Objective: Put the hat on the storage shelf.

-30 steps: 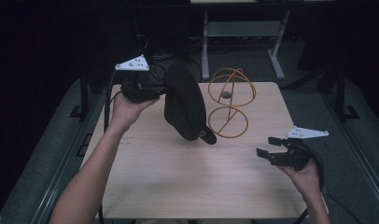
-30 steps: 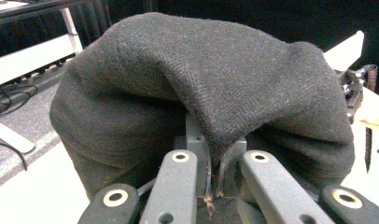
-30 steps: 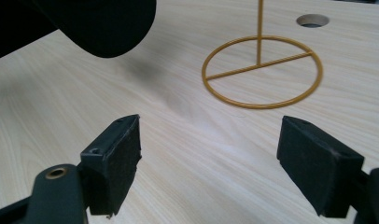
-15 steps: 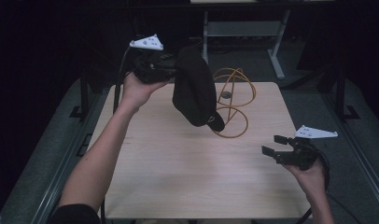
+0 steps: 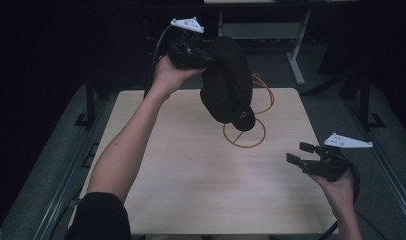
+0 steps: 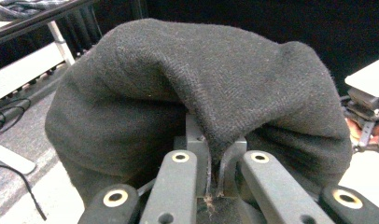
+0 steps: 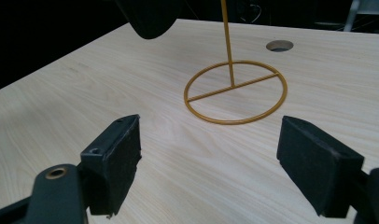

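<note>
The black hat (image 5: 227, 85) hides the upper part of the gold wire stand (image 5: 245, 132) at upper centre of the high view. In the right gripper view, the stand's post is cut off by the top edge.

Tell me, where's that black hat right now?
In the high view, the hat hangs from the left tongs, lifted over the table's far side, right above the gold wire stand.
</note>
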`<action>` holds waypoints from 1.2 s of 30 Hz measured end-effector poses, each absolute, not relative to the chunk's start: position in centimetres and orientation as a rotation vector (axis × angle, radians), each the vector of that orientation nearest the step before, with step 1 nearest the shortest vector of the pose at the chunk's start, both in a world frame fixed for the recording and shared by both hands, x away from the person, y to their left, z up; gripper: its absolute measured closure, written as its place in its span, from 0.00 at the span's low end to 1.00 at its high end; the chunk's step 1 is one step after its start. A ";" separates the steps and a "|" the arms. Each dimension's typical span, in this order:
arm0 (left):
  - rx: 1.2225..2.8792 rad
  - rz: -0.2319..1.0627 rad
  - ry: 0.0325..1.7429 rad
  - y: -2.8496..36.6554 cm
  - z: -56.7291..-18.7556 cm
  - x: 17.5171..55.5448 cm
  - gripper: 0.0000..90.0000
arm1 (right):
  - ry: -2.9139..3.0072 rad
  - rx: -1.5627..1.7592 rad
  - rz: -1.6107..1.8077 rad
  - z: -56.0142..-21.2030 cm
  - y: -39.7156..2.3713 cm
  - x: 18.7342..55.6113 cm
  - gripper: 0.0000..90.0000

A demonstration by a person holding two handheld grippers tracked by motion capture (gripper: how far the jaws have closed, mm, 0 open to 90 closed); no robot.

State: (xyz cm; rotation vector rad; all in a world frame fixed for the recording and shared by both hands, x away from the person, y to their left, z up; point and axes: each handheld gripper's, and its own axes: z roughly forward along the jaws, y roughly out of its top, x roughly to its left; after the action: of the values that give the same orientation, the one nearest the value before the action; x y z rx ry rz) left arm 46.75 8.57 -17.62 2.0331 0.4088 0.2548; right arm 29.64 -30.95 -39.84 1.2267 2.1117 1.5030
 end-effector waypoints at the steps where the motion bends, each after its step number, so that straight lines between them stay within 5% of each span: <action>1: 2.034 0.251 0.409 8.2 -17.6 47.0 0.96 | 2.112 1.231 1.504 -39.8 -31.0 29.6 0.24; 25: 2.141 0.131 0.482 0.0 -20.0 51.5 0.94 | 2.096 1.288 1.502 -41.1 -32.1 30.0 0.24; 36: 2.159 0.068 0.562 -2.8 -21.9 52.3 0.68 | 2.119 1.314 1.492 -41.7 -32.0 30.2 0.24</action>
State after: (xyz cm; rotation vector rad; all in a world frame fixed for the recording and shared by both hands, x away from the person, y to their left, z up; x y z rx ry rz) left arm 52.32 -2.78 -21.94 2.1590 0.5616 0.0680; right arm 30.24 -31.96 -41.73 1.3136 2.1188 1.4921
